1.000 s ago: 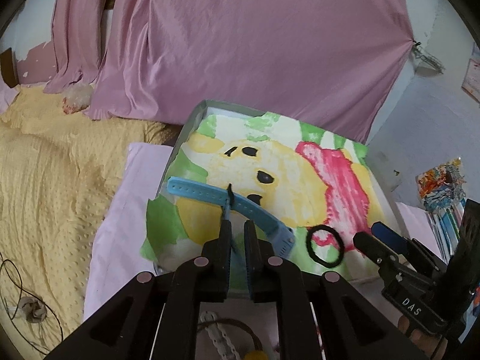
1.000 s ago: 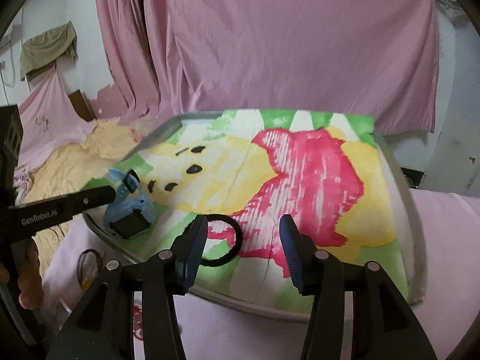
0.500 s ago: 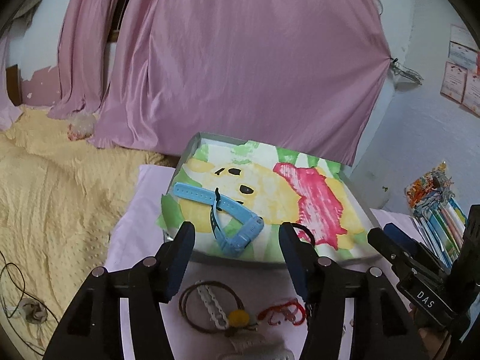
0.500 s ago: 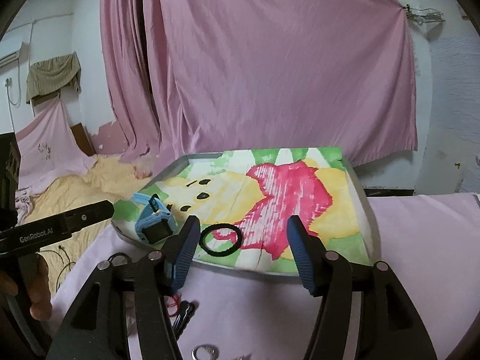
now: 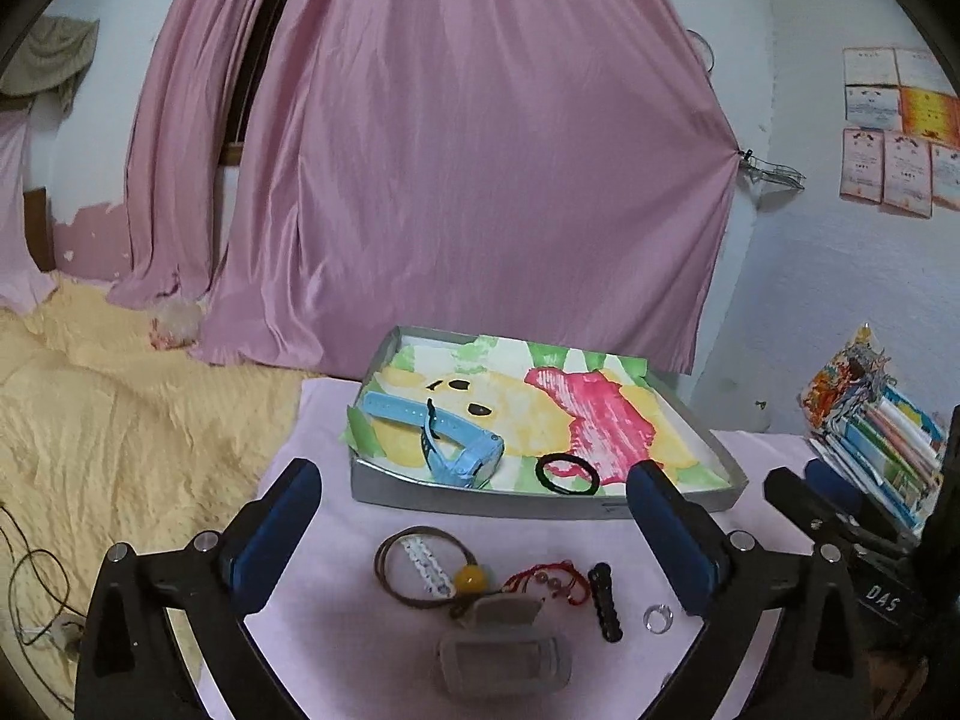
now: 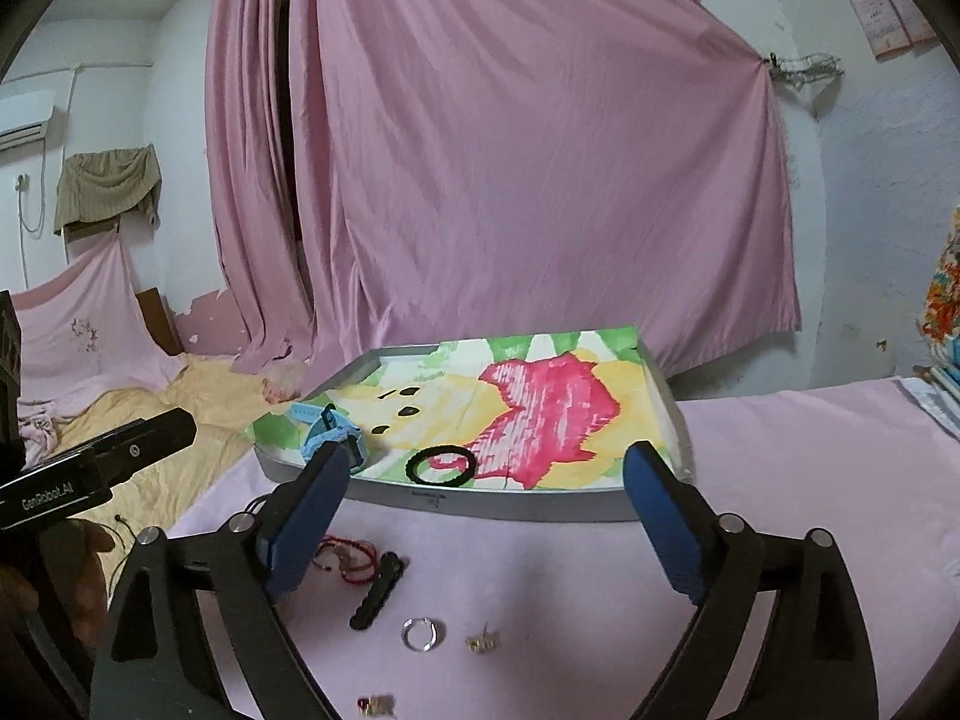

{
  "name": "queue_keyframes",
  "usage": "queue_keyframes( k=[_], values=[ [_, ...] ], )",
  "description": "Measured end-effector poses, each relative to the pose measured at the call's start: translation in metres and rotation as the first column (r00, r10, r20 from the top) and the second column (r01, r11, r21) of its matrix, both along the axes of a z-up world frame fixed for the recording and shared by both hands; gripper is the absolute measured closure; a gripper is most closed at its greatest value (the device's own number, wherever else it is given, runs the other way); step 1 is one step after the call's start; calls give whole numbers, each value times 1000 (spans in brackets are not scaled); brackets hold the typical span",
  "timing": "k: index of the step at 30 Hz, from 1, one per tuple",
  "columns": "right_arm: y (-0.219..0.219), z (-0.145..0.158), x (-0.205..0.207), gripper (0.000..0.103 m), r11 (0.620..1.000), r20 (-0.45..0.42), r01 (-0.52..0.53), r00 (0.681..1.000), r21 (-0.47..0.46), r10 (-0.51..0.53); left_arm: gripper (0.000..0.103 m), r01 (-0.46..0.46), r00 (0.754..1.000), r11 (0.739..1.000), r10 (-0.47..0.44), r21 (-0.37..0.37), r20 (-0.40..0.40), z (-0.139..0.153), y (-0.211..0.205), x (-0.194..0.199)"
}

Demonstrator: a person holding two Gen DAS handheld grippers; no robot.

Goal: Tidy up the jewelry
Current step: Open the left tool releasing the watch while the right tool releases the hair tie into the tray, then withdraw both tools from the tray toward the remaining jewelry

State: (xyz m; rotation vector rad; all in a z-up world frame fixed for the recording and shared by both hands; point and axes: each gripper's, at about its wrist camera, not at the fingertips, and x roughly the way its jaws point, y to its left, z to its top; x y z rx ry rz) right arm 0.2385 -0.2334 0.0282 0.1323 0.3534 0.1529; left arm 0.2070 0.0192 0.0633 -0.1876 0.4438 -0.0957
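Note:
A grey tray [image 5: 480, 501] [image 6: 540, 507] lined with a bright cartoon print holds a blue watch [image 5: 444, 441] [image 6: 324, 429] and a black ring band [image 5: 567, 474] [image 6: 441, 465]. On the pink cloth in front lie a brown cord with a yellow bead [image 5: 429, 564], a red string bracelet [image 5: 543, 579] [image 6: 348, 555], a black beaded piece [image 5: 603, 600] [image 6: 375, 597], a clear ring [image 5: 658, 619] [image 6: 423, 633], a grey case [image 5: 501, 657] and a small gold earring [image 6: 483, 642]. My left gripper [image 5: 474, 537] and right gripper [image 6: 483, 525] both stand open and empty, above the loose pieces.
Pink curtains hang behind the tray. A yellow bedspread [image 5: 120, 420] spreads to the left. A stack of books [image 5: 882, 438] stands at the right. A tiny red stud [image 6: 369, 703] lies near the front edge.
My left gripper opened, left the blue watch in the tray, and pulled back. My right gripper also drew back, so the loose jewelry on the cloth came into view.

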Motion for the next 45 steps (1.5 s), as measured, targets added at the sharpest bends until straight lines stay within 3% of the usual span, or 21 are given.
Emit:
queue_keyframes(
  k=[6,17,35,37,39,45],
  values=[
    [-4,0,-29,11,1000,52,21,998,-7,-21,1,-3,999,999,1,37,37,-5,-1,-23],
    [-3,-8,-57,10,998,89,29,996,-49,-24,1,5,1000,997,-7,71,27,-20,1,-47],
    [15,-35,-70,11,984,-67,-111,992,-136,103,1,118,985,989,-105,92,-134,-56,5,-44],
    [18,-38,-72,17,982,-79,-135,989,-133,125,1,140,980,987,-126,83,-157,-59,4,-41],
    [22,-40,-72,30,979,-95,-151,986,-140,138,1,155,974,985,-140,74,-176,-62,2,-38],
    [29,-50,-67,45,970,-159,-197,972,-140,174,1,191,962,979,-171,74,-215,-67,-3,-30]
  ],
)
